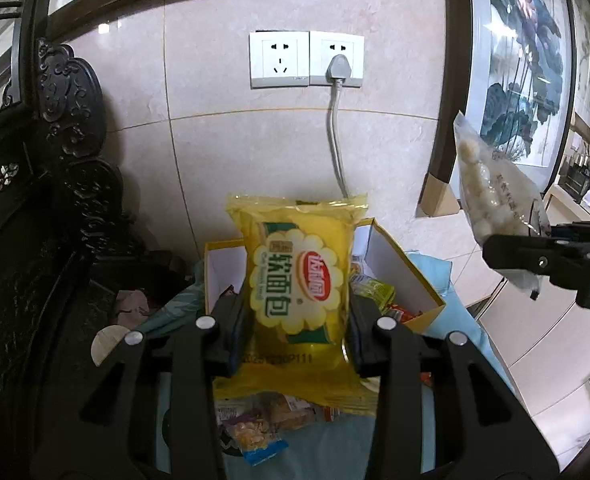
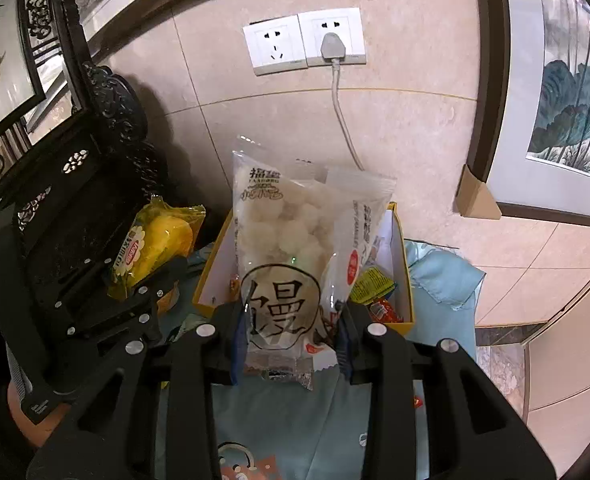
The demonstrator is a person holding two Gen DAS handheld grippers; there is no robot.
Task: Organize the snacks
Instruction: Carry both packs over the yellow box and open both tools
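Left gripper (image 1: 299,332): its pads clamp the lower half of a yellow soft-bread packet (image 1: 301,276), one pad on each long side; the packet stands upright, its crimped top edge clear above the fingers.
Right gripper (image 2: 291,340): closed narrowly on a clear bag of small white buns (image 2: 283,248), gripped near the printed bottom end; the bag stands up and leans slightly left.
Both packets: held in the air over the box, touching nothing but the pads.
Gift box (image 1: 391,264): open-topped, yellow outside and white inside, set on the cloth just in front of the wall; small green and red snack packets (image 2: 375,292) lie in its right part, the left part shows bare white floor.
Box edges: the right wall stands tall; the near rim is hidden behind the held packets in both views.
Loose snacks (image 1: 263,420): a few wrappers lie on the cloth below the left gripper, nearer than the box; their exact number is hard to tell.
Blue cloth (image 2: 443,280): covers the table, its corner hanging toward the tiled floor on the right.
Left margin: a dark carved wooden chair (image 1: 67,128) crowds that side, close to the box.
Right margin: open floor beside the table.
Back: tiled wall with a double socket (image 1: 307,60), a grey plug and cord (image 1: 335,128) dropping behind the box.
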